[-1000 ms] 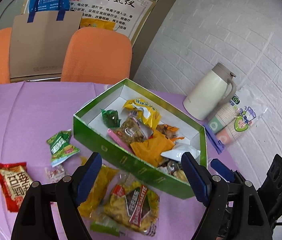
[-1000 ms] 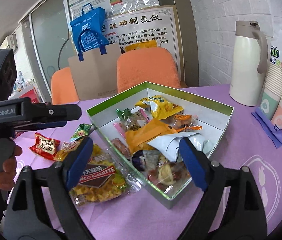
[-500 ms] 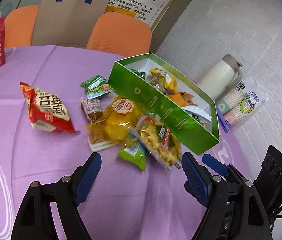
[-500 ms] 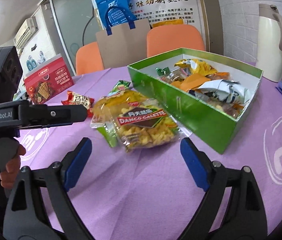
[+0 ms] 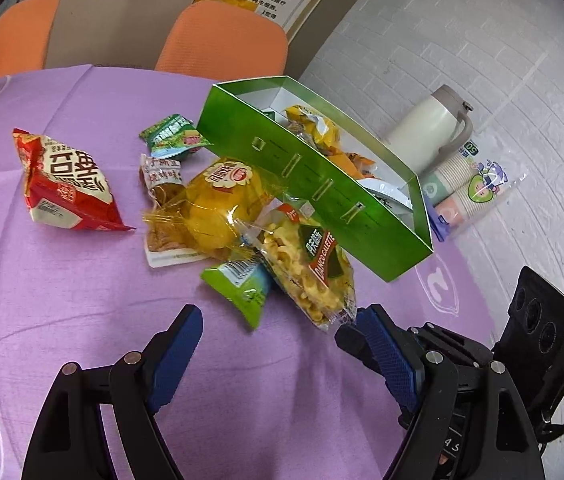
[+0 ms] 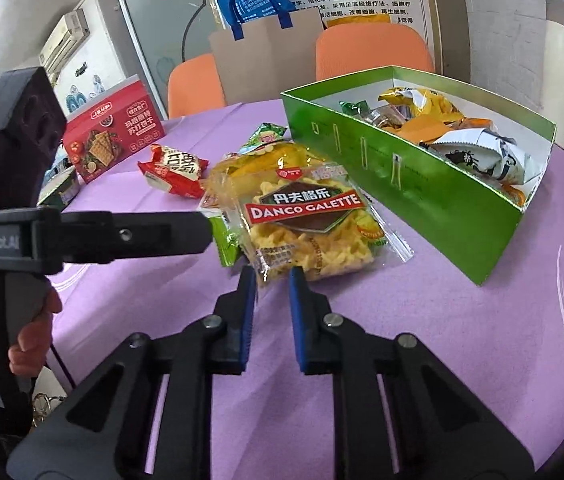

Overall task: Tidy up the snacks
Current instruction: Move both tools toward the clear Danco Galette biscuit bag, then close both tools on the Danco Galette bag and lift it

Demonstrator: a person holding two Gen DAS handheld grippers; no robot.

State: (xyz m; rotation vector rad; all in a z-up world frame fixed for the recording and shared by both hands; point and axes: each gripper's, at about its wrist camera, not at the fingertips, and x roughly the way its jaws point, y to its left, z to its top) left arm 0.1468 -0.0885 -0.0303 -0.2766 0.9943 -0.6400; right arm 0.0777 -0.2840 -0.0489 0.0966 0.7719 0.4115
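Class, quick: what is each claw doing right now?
Left claw: open, empty.
Right claw: nearly closed at the Danco Galette packet edge; grip cannot be told.

Bare purple-clothed desk (image 6: 421, 340) lies open in front of the loose snack packets, while the tall green cardboard box (image 6: 413, 184) walls the right side and the left tool (image 6: 130, 236) bars the left.

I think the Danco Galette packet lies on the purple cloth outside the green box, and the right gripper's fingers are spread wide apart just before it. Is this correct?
Not quite. The right gripper has its fingers narrowed to a small gap, not spread wide; the right wrist view shows this. The rest holds: the Danco Galette packet lies on the purple cloth outside the green box.
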